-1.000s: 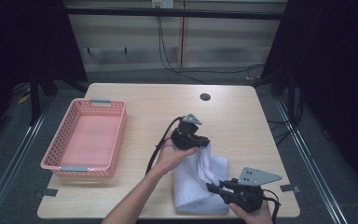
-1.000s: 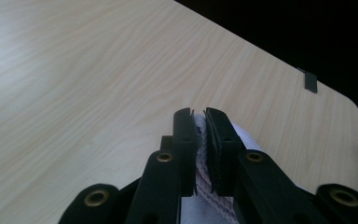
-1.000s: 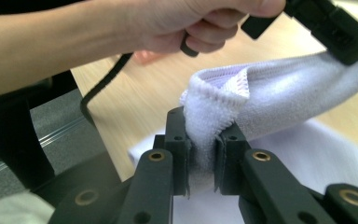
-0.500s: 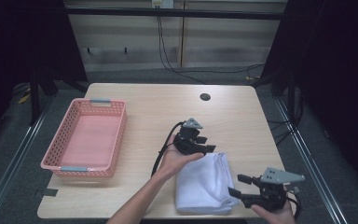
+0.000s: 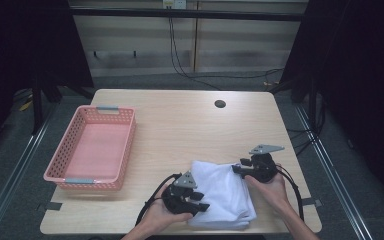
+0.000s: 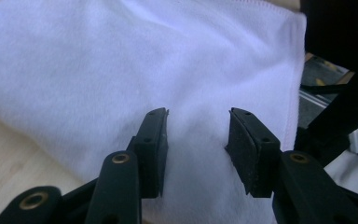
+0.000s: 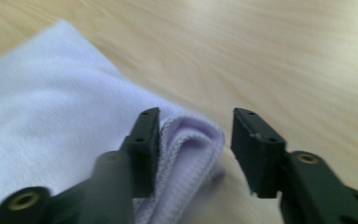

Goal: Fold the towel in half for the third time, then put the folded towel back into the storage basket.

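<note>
A white folded towel [image 5: 223, 192] lies near the wooden table's [image 5: 190, 130] front edge. My left gripper [image 5: 203, 204] is at the towel's near left side, jaws open, with cloth [image 6: 135, 70] lying between and under its pads. They have just been closing. My right gripper [image 5: 237, 169] is at the towel's far right corner. Its jaws stand open around the folded corner [image 7: 193, 137]: one pad touches the hem and the other is apart from it. These jaws have also just been closing.
An empty pink basket [image 5: 92, 147] stands on the table's left side. A small round hole [image 5: 220, 104] sits near the far edge. Black cables trail from both grippers over the front edge.
The left gripper came back from the towel's far edge to its near left side. The right gripper went from the near right to the far right corner. The towel now lies flat and folded.
</note>
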### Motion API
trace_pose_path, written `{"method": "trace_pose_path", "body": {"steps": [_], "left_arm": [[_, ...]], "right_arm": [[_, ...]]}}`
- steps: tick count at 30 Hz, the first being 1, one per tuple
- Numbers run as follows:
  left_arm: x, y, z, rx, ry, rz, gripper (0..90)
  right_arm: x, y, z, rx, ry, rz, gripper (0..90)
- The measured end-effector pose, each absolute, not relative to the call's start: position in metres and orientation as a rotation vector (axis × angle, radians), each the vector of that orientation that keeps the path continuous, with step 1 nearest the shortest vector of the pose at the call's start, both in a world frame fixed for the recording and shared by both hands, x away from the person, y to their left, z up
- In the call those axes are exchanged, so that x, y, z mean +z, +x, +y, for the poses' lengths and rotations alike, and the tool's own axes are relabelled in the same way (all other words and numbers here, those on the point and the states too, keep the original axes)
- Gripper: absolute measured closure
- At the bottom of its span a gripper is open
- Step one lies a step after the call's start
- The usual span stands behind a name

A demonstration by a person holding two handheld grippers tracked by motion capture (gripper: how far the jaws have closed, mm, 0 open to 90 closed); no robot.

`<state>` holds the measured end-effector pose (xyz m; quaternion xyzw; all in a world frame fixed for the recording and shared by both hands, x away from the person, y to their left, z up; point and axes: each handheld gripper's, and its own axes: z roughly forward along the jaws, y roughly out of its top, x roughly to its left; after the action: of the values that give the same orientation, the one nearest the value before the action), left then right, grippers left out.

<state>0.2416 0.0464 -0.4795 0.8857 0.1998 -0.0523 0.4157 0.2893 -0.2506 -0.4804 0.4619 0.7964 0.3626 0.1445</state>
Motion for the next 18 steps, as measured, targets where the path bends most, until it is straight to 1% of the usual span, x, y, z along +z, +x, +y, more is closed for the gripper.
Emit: {"method": "trace_pose_path", "body": {"steps": [1,2,4,5,6,9,10,12,13,15,18], "left_arm": [[-0.482,0.242,0.048,-0.145,2.223,0.509,56.7],[-0.482,0.243,0.05,-0.144,2.228,0.494,56.3],[-0.482,0.243,0.052,-0.146,2.204,0.516,54.4],[-0.481,0.241,0.053,-0.157,2.197,0.519,49.8],[-0.478,0.239,0.055,-0.144,2.205,0.515,45.8],[-0.471,0.232,0.067,-0.139,2.231,0.52,41.9],[-0.471,0.228,0.073,-0.12,2.222,0.543,41.0],[-0.475,0.224,0.081,-0.139,2.233,0.572,38.0],[-0.478,0.221,0.083,-0.14,2.239,0.585,34.6],[-0.484,0.216,0.083,-0.145,2.264,0.581,31.5],[-0.491,0.211,0.078,-0.164,2.301,0.586,27.4]], "right_arm": [[-0.483,0.287,-0.253,1.002,1.33,2.31,56.7],[-0.486,0.284,-0.255,0.998,1.342,2.321,57.3],[-0.487,0.28,-0.26,1.016,1.375,2.315,57.2],[-0.487,0.278,-0.261,1.016,1.356,2.322,56.5],[-0.488,0.278,-0.262,1.013,1.349,2.322,54.3],[-0.487,0.28,-0.264,1.035,1.318,2.327,39.5],[-0.487,0.283,-0.266,1.098,1.317,2.342,37.5],[-0.487,0.287,-0.267,1.159,1.307,2.365,33.0],[-0.489,0.289,-0.266,1.165,1.307,2.387,31.9],[-0.493,0.292,-0.262,1.132,1.31,2.41,29.8],[-0.496,0.292,-0.259,1.124,1.32,2.438,30.2]]}}
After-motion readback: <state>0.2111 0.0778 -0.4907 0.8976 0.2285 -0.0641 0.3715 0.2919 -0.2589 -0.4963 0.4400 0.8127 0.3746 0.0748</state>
